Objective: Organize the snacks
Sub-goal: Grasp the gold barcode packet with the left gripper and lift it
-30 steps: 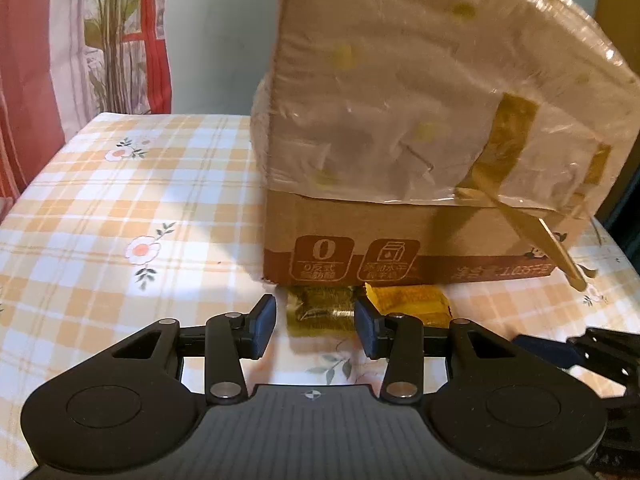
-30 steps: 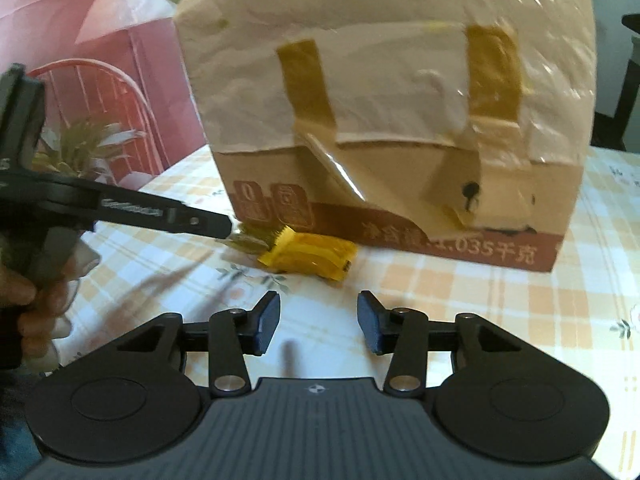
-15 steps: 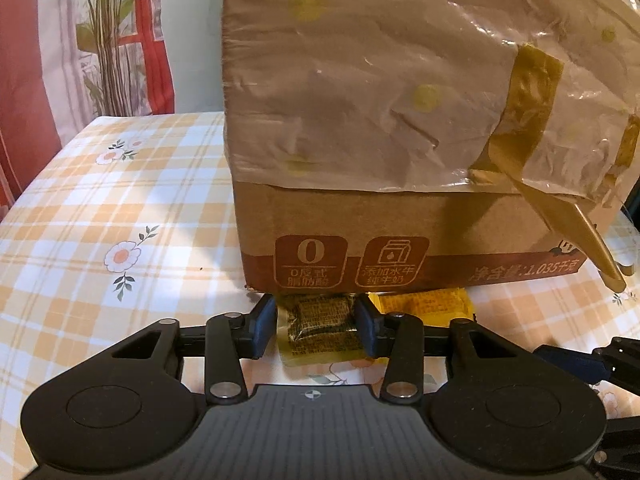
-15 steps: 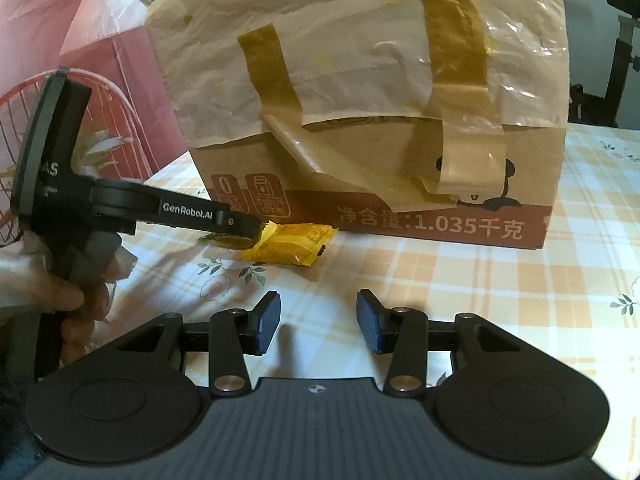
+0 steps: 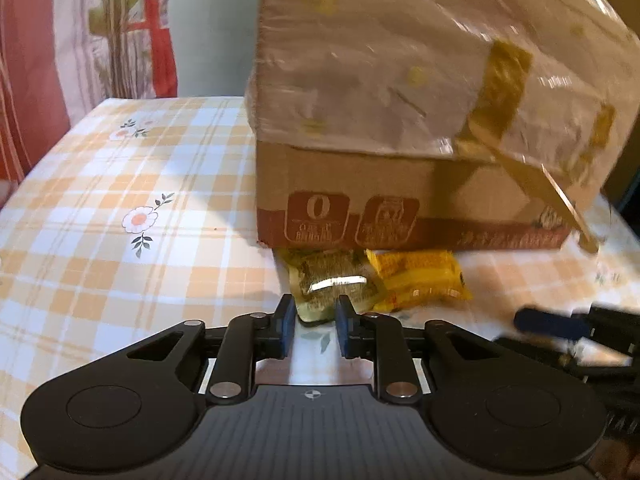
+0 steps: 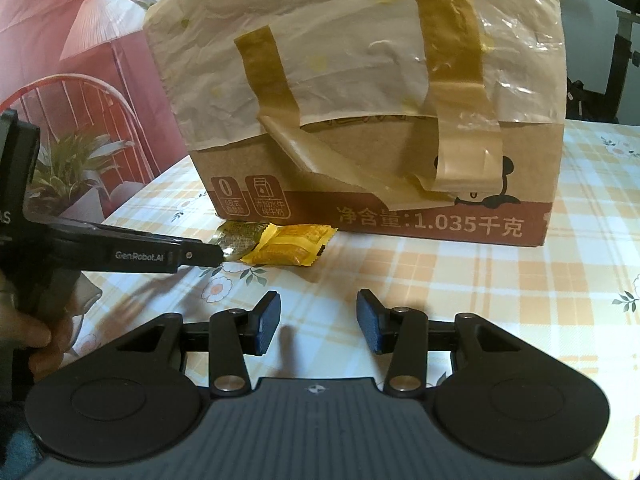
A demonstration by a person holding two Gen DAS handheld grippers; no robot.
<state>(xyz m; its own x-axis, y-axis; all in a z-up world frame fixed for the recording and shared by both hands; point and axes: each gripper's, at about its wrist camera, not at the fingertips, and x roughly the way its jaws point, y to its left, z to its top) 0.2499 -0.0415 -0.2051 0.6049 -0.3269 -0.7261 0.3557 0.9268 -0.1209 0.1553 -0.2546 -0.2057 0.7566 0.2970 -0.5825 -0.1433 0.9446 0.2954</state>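
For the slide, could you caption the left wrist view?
Left gripper closing on a dark-green snack packet beside a yellow one, before a taped cardboard box.

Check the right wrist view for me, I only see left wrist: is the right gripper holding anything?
Observer: No. The right gripper is open above the orange-checked floral tablecloth, with nothing between its pads.
Operator: Is the left one on the dark olive foil snack packet?
Observer: Seen from the side, the left gripper tip meets the dark olive foil snack packet at its near end. Its jaws have just been closing with the packet between them.
Operator: The box print is blurred here.
Observer: The long face of the taped brown cardboard box reads 1.035 among Chinese characters, under a peeling tape strip.
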